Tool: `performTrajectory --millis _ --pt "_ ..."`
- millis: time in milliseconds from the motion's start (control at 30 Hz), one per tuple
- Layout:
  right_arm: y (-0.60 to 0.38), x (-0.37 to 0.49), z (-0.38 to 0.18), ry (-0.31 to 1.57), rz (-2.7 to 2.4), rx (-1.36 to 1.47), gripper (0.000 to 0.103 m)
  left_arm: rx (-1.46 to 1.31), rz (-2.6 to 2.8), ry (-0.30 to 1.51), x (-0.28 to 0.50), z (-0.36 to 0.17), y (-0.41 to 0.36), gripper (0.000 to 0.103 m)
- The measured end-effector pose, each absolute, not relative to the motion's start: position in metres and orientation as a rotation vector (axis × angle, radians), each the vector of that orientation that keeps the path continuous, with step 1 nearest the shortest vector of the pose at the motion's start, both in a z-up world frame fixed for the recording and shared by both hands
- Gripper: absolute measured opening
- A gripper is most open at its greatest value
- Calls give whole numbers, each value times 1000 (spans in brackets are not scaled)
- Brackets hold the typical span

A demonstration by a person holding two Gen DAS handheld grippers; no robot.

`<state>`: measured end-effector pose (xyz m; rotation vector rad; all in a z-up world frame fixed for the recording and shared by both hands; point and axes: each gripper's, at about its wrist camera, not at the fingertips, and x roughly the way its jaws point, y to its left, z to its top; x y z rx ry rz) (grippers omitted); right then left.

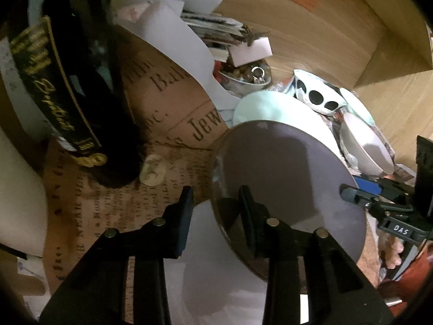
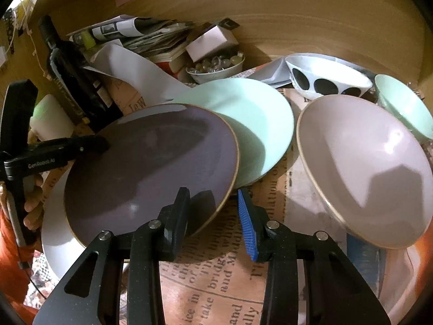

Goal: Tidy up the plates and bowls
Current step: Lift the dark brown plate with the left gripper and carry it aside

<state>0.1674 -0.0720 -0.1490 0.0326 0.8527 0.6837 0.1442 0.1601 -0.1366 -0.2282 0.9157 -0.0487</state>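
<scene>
A purple plate lies tilted, resting on a mint plate and over a white plate. My left gripper straddles its near rim. One finger lies over the plate; the other stands outside with a gap to the rim, so the jaws are open. My right gripper is at the opposite rim, its black finger on the plate's face and its blue pad against the edge, shut on it. A pale pink bowl, a black-spotted bowl and a mint bowl sit to the right.
A dark bottle stands at the left on newspaper. Behind are a small bowl of beads, a stack of papers, a white box and the wooden back wall. A person's hand holds the left gripper.
</scene>
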Motion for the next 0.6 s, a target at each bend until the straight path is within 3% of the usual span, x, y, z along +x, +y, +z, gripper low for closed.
performTrajectory --millis 200,600 --pt "-67 168 -150 858 696 41 33 -238 -94 938 150 -139 156 27" --pt "-69 166 -147 844 676 44 31 -187 -48 887 138 -132 145 27"
